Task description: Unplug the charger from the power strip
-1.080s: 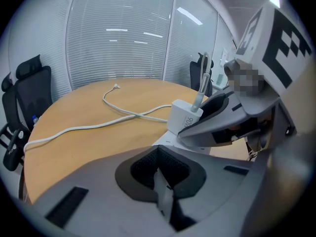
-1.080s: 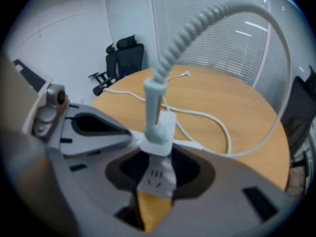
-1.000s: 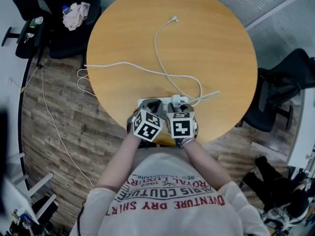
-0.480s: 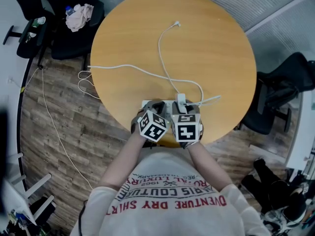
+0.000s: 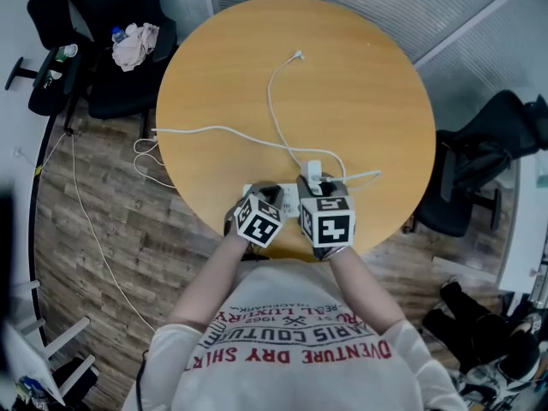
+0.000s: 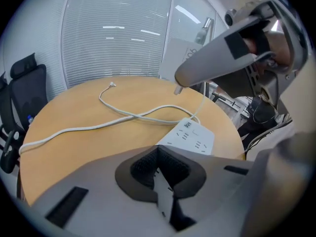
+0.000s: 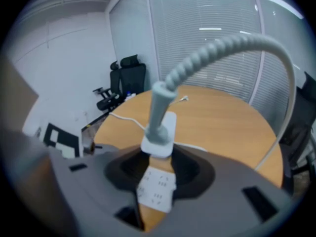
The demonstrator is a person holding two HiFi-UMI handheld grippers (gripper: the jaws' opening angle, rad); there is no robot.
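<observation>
A white power strip (image 5: 288,199) lies at the near edge of the round wooden table (image 5: 368,84). My left gripper (image 5: 266,194) is shut on the strip's near end, and a white sliver of it shows between the pads in the left gripper view, where the power strip (image 6: 191,136) runs on ahead of the left gripper (image 6: 160,169). My right gripper (image 5: 315,183) is shut on the white charger (image 5: 314,171), held clear above the strip. In the right gripper view the charger (image 7: 161,130) sits between the jaws of the right gripper (image 7: 158,162), with the power strip (image 7: 157,191) below it. The charger's cable (image 5: 272,101) loops across the table.
The strip's own cord (image 5: 197,130) runs left over the table's edge to the wooden floor (image 5: 94,229). A black chair (image 5: 120,67) with a cloth (image 5: 134,43) on it stands far left. Another black chair (image 5: 484,165) stands right of the table.
My right gripper has risen with the charger, pulling it up off the power strip. The left gripper has stayed on the strip.
</observation>
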